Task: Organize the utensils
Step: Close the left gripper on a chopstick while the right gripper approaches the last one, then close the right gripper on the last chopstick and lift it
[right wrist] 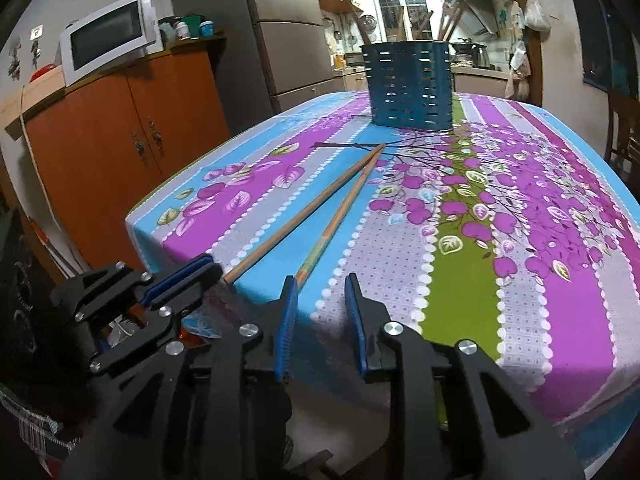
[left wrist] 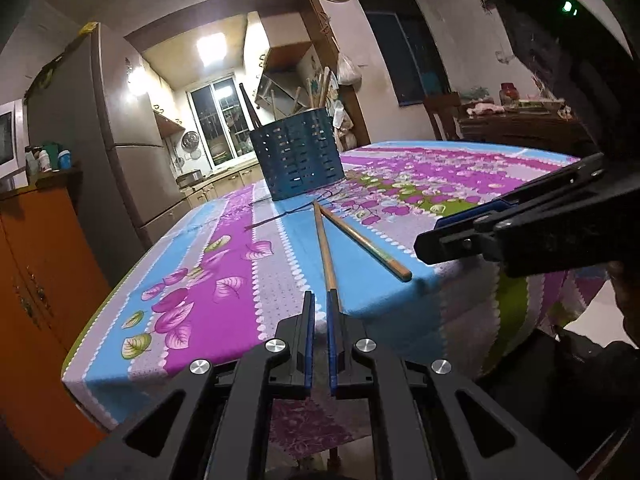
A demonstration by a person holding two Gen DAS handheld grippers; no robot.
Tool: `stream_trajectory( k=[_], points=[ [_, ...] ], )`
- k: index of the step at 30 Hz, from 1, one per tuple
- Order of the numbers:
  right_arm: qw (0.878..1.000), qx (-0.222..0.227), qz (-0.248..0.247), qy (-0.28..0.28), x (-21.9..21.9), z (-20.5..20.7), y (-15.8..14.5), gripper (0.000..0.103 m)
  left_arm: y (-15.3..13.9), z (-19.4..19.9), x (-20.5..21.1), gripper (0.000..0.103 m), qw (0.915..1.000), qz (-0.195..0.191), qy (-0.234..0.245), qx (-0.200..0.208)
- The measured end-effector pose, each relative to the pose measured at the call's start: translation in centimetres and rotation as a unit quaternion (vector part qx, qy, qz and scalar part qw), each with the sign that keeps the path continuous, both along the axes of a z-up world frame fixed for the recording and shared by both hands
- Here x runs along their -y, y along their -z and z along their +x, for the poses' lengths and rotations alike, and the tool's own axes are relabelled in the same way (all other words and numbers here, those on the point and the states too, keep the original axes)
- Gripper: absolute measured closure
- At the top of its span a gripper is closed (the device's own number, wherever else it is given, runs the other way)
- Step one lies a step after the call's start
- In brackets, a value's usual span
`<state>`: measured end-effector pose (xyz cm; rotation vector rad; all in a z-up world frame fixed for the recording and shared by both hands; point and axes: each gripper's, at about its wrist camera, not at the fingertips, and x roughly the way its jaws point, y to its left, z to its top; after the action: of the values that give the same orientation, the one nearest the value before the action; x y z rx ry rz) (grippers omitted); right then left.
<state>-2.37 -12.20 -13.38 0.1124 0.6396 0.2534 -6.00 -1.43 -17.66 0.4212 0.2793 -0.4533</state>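
Two wooden chopsticks lie on the flowered tablecloth (right wrist: 472,296), their far tips meeting near the blue slotted utensil holder (right wrist: 411,84), their near ends splayed apart toward the table edge in a narrow V.

The left chopstick (right wrist: 304,210) is plain light wood. Its long axis runs from the holder's foot down to the left gripper (right wrist: 218,270), whose blue pads are pressed together at its butt end; whether they actually pinch it is hard to tell.

The right chopstick (right wrist: 340,216) carries a greenish patterned band near its thick end. That end reaches the right gripper (right wrist: 320,284), touching its left finger (right wrist: 289,308); the jaws stand somewhat apart, nothing pinched.
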Motion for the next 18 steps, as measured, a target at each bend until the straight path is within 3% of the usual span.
stream_trajectory(
  k=[3, 8, 12, 15, 18],
  points=[
    [1.0, 0.0, -0.001, -0.008, -0.4, 0.2, 0.2, 0.077, 0.3, 0.4, 0.1, 0.096, 0.9998, 0.017, -0.001, 0.005],
    [1.0, 0.009, -0.001, -0.009, -0.5, 0.0, 0.0, 0.076, -0.5, 0.0, -0.9, 0.096, 0.9998, -0.013, 0.014, 0.002],
    [1.0, 0.006, 0.003, -0.002, -0.1, 0.0, 0.0, 0.075, 0.3, 0.1, 0.0, 0.096, 0.9994, 0.007, 0.033, 0.003],
    [1.0, 0.003, 0.001, -0.003, -0.2, 0.0, 0.1, 0.075, 0.6, 0.6, 0.5, 0.088, 0.9994, 0.013, 0.031, 0.007],
    [1.0, 0.003, -0.007, -0.011, -0.7, 0.1, 0.2, 0.075, 0.6, 1.4, 0.4, 0.088, 0.9997, 0.009, 0.021, 0.001]
  ],
)
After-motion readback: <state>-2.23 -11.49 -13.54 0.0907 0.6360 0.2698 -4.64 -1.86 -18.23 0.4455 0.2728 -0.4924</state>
